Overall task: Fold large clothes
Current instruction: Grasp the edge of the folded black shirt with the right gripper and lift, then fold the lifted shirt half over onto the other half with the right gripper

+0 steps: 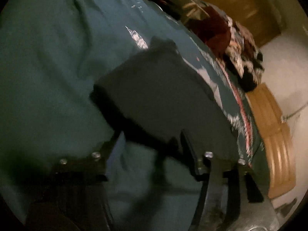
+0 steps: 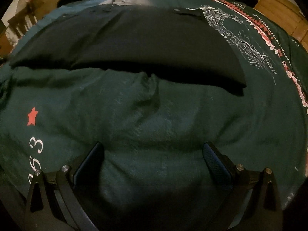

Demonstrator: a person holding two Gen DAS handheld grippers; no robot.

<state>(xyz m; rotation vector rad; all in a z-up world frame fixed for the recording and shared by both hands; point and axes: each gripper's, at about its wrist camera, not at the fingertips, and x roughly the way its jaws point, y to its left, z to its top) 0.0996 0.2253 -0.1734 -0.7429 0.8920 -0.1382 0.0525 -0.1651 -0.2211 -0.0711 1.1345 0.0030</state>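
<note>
Dark folded garment [image 2: 134, 44] lying flat on the green blanket [image 2: 154, 115], long axis crosswise to the right gripper [image 2: 154, 159], tilted steeply down with jaws spread over bare blanket; left gripper [image 1: 148, 154] rolled, jaws apart, garment corner between, grip unclear.

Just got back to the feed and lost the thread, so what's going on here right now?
A person with a claw in each hand is folding clothes on a surface covered by a dark green printed cloth. A dark folded garment lies flat on it. The right claw hangs open over the bare green cloth just short of the garment, holding nothing. The left claw is at the garment's near edge; blur hides whether it has gripped it.
</note>
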